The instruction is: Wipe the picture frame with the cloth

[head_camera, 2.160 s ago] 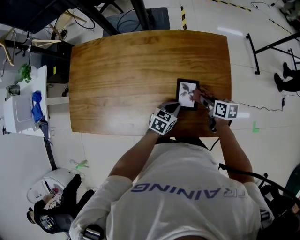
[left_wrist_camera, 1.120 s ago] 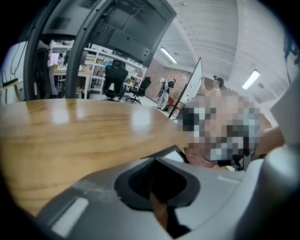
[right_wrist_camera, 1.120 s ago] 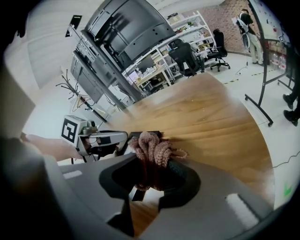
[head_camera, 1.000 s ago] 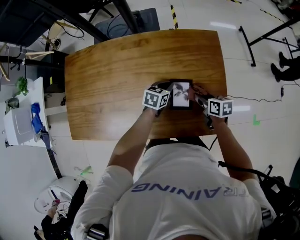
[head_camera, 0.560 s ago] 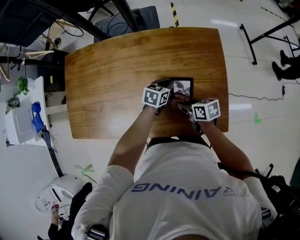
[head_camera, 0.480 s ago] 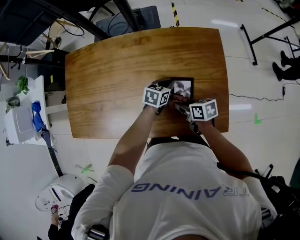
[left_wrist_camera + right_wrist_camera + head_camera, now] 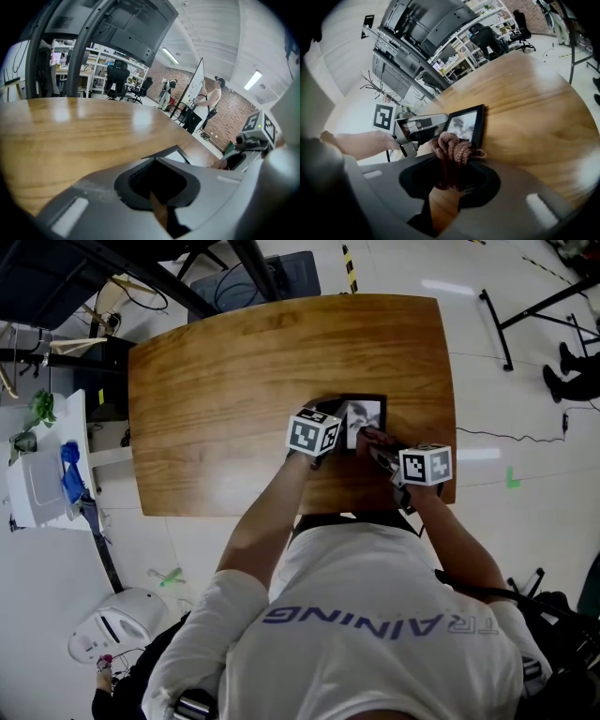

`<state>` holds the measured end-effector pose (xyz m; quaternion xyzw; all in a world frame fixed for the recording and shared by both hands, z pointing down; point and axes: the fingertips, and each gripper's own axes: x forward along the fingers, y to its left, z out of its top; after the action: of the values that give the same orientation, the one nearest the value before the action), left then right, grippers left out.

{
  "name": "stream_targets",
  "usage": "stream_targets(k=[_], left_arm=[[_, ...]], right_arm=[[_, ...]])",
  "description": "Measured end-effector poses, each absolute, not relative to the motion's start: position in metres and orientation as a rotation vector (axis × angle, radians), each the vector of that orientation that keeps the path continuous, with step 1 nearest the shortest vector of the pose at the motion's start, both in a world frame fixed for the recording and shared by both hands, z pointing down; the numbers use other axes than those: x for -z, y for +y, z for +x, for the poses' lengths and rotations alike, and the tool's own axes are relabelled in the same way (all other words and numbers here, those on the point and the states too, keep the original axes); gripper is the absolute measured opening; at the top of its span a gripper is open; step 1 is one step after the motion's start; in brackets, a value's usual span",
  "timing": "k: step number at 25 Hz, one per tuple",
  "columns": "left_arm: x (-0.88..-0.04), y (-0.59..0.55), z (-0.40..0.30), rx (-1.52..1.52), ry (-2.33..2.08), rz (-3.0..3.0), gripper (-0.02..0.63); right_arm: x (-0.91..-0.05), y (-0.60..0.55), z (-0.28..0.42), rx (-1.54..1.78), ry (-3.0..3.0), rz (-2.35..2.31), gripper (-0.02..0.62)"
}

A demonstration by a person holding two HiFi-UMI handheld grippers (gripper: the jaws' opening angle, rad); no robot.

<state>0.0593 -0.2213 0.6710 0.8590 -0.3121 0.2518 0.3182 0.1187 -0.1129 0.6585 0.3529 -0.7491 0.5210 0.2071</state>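
A: So, where is the picture frame point(image 7: 367, 409) found?
B: Laid flat on the table point(image 7: 216, 371), right of its middle; its left edge is pinched by the left hand-held gripper point(image 7: 339, 420).
A: And the cloth point(image 7: 451, 146)?
B: Bunched, clamped in the right hand-held gripper point(image 7: 449, 176), set at the frame's near edge.

Wooden table point(image 7: 234, 381), top-down. Picture frame point(image 7: 367, 410) flat near front edge. Left gripper point(image 7: 334, 424) at frame's left edge. Right gripper point(image 7: 368, 440), cloth point(image 7: 362, 434) at tip, over frame's lower part.
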Motion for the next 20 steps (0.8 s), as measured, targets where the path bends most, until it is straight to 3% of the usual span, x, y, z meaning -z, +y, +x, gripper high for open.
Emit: stream_targets(k=[16, 20], left_arm=[[-0.677, -0.204, 0.052, -0.620, -0.829, 2.262, 0.006], [-0.664, -0.221, 0.030, -0.522, -0.982, 2.263, 0.006]], right_arm=[[-0.633, -0.096, 0.169, -1.444, -2.249, 1.202, 0.118], [-0.587, -0.142, 0.194, -1.228, -2.433, 1.359, 0.118]])
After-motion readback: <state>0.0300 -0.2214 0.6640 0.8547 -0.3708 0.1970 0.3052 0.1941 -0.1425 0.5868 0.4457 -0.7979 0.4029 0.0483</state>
